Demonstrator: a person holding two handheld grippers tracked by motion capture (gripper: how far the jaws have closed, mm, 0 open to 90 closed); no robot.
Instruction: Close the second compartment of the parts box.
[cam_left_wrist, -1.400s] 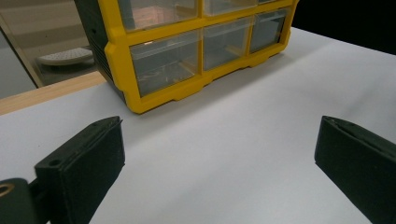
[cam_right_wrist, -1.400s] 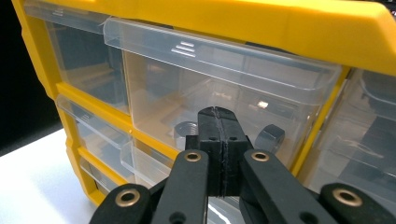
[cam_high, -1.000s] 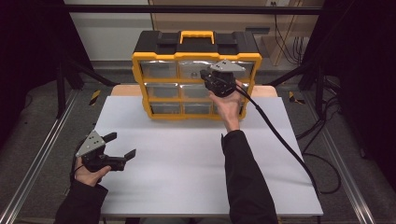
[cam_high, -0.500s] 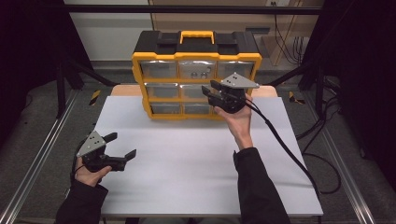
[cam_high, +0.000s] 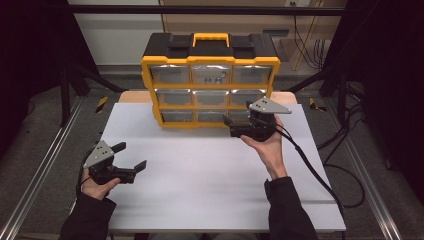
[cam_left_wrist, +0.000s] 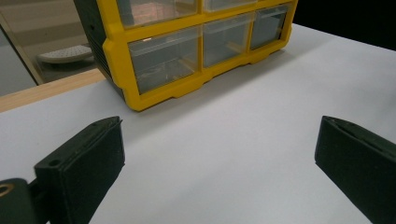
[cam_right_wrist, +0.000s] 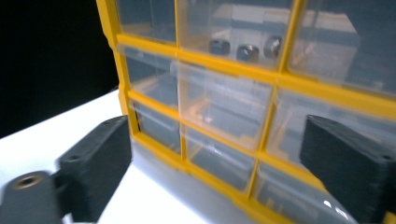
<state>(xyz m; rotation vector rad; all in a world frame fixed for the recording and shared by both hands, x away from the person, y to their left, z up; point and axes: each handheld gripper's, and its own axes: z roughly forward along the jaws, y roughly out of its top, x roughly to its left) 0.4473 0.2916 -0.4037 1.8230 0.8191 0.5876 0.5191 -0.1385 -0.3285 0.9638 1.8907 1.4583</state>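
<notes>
Yellow cabinet (cam_high: 210, 82) at table's (cam_high: 200, 200) far edge; right gripper (cam_high: 235, 127) agape, empty, jaws just widened, before bottom-right drawer (cam_high: 240, 116). Left gripper (cam_high: 131, 156) spread, well short of cabinet. Risk: clipping the frame, shoving cabinet back.

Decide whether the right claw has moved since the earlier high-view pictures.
Yes. The right claw has dropped from the yellow plastic drawer cabinet's middle row to its bottom right drawer, its jaws having just opened, empty.
</notes>
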